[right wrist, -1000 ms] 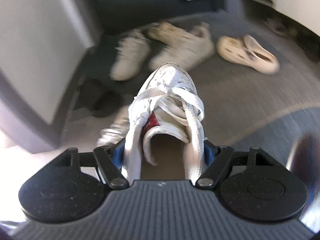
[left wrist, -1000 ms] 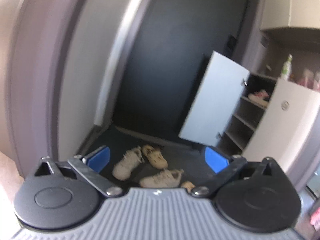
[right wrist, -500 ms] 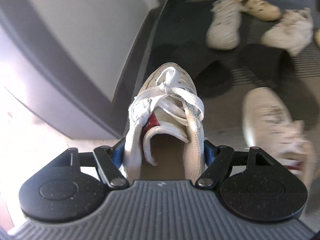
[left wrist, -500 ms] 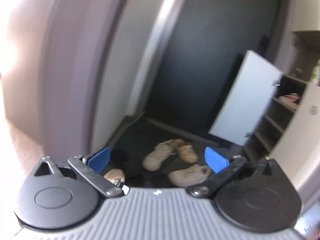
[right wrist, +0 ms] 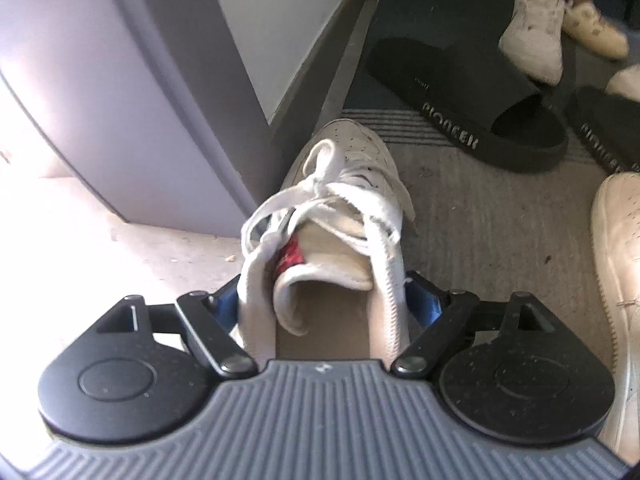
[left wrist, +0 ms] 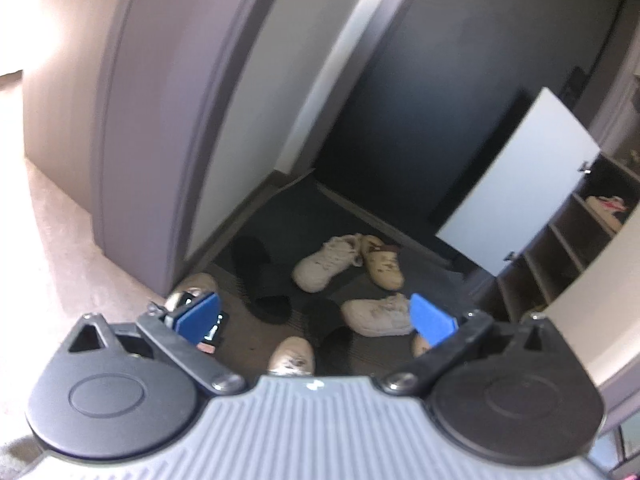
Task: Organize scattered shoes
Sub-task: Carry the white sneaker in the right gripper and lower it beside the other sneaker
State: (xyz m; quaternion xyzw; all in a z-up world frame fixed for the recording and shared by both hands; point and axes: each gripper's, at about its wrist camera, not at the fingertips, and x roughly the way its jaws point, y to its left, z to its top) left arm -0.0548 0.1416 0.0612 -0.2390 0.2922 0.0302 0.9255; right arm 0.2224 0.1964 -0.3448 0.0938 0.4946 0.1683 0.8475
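Doormat crowded: right gripper, jaws just widening around the sneaker, may drop it crooked against the slide; left gripper gapes empty.

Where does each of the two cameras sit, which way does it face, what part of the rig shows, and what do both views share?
Left wrist: on the left tongs, facing down the entryway at scattered shoes and the shoe cabinet; its blue pads stand apart, empty.
Right wrist: on the right tongs, tilted steeply at the floor; the white laced sneaker sits between its pads, which have just been opening.
Shared: the black slide sandal and the white sneaker beyond it.
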